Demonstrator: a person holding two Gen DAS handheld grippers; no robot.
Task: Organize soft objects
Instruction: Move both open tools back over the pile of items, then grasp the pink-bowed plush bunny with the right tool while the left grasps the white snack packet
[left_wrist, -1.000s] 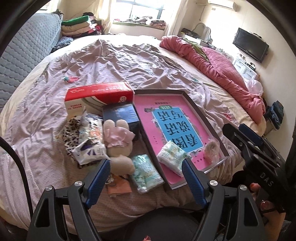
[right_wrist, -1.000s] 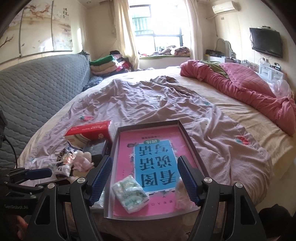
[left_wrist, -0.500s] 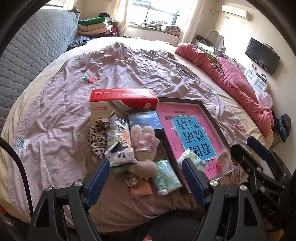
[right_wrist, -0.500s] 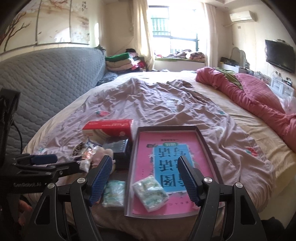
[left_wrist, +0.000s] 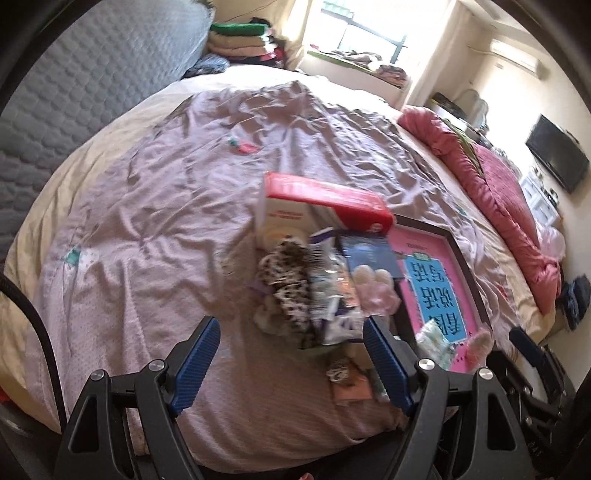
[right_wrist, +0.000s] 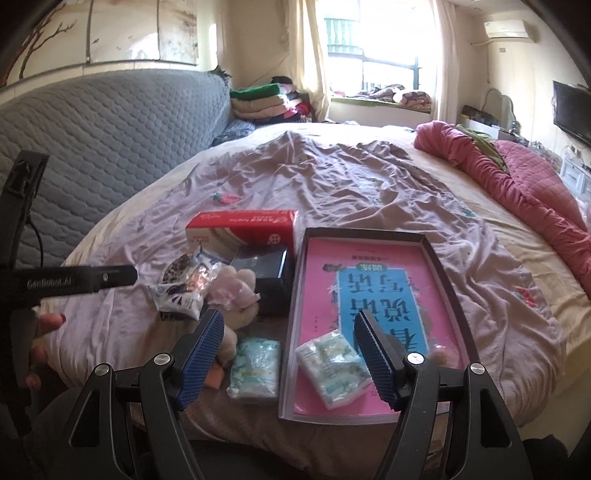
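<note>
Your left gripper (left_wrist: 290, 349) and right gripper (right_wrist: 288, 341) both gaped empty at lower centre, above the soft toy (right_wrist: 236, 291) and tissue packs (right_wrist: 255, 363) beside the pink-lined tray (right_wrist: 448, 291).

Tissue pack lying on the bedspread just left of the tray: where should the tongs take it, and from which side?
Grip the tissue pack across its short width, at mid-length, coming down from above and from the near edge of the bed. It lies flat with its long side running away from the camera; the tray wall flanks its right side and the plush toy crowds its far left.
</note>
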